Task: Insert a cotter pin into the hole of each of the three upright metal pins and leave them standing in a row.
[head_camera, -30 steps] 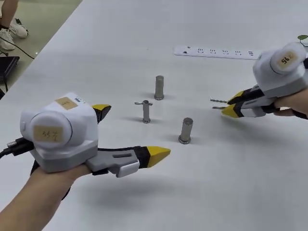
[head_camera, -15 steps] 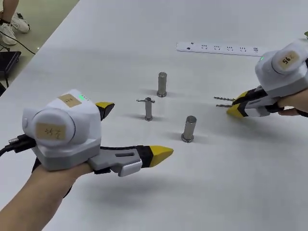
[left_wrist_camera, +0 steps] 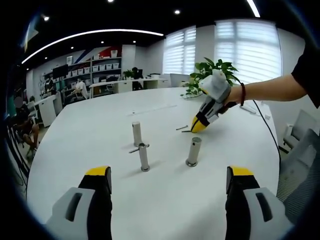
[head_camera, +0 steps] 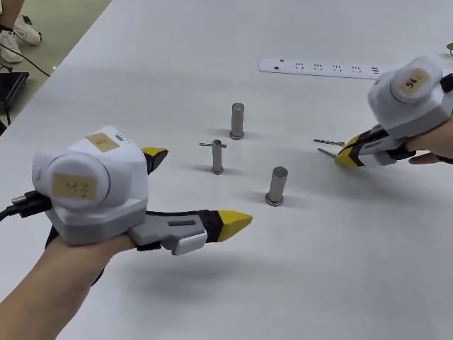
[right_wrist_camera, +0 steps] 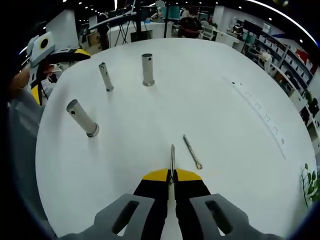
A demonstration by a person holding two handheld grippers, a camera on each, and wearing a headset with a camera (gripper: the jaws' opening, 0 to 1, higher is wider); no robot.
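Since only the middle pin [head_camera: 217, 156] has a fitted cotter [head_camera: 210, 144] through its hole, I'd call this one of three done. Both the back pin [head_camera: 237, 120] and the front pin [head_camera: 276, 185] stand bare, and the trio looks more like a loose triangle than a row. Over on the tabletop [head_camera: 318, 269], the right gripper [head_camera: 345, 157] has its jaws pinched on a cotter pin [right_wrist_camera: 172, 160], with a spare cotter pin [right_wrist_camera: 192, 151] lying just beside it. Meanwhile the left gripper [head_camera: 196, 187] hovers near the pins, jaws spread wide and empty.
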